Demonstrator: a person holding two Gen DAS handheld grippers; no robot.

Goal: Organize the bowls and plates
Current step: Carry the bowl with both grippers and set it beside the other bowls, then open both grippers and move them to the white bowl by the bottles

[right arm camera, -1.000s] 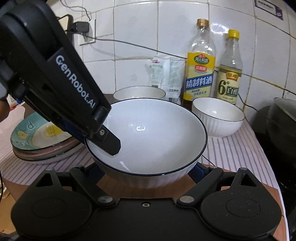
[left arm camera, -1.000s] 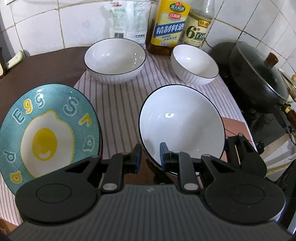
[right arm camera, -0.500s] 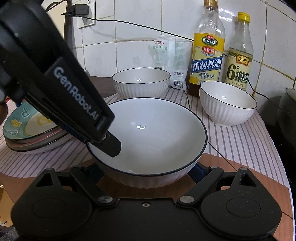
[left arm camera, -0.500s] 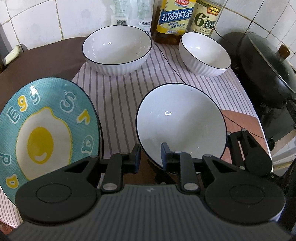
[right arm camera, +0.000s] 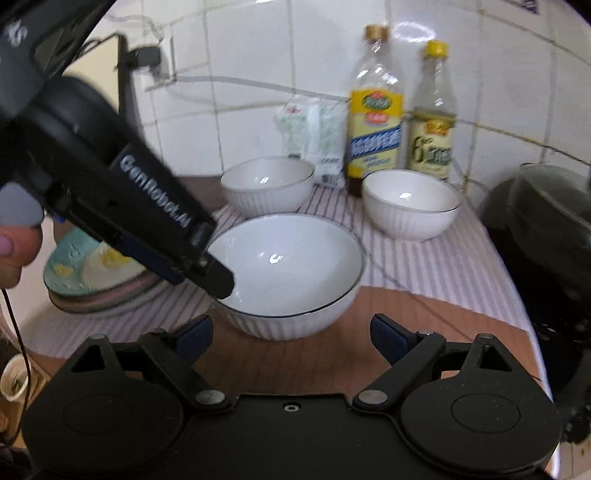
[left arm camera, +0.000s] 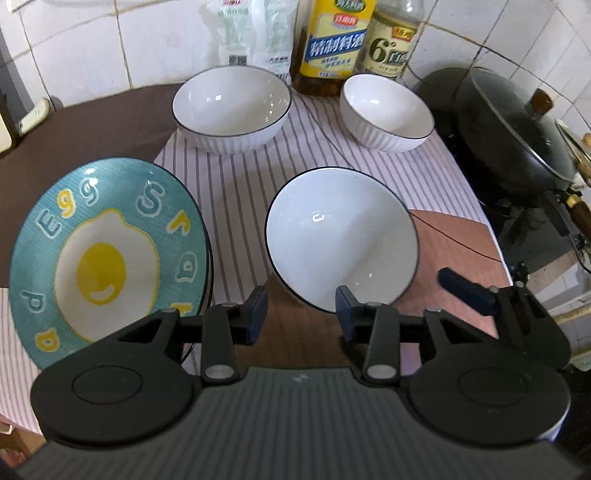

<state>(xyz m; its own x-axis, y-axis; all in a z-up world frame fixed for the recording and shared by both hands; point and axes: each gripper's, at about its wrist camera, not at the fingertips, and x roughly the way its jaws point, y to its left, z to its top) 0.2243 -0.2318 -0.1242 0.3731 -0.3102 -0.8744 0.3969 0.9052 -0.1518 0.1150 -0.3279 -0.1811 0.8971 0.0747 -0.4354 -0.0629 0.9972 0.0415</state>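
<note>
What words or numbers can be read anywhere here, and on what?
"Egg" and loose letters: teal plate.
"精制料酒": yellow-label bottle.
"6°" with "白醋", partly cut: second bottle.
"GenRobot.AI", blurred: left gripper, seen from the right wrist.
White packet: print too small to read.
Bowls: no text.

Bare striped cloth (left arm camera: 236,192) lies open between the teal egg-print plate (left arm camera: 107,251) and the white black-rimmed near bowl (left arm camera: 340,240). Two white ribbed bowls (left arm camera: 231,107) and tall bottles (left arm camera: 332,44) block the back.
</note>
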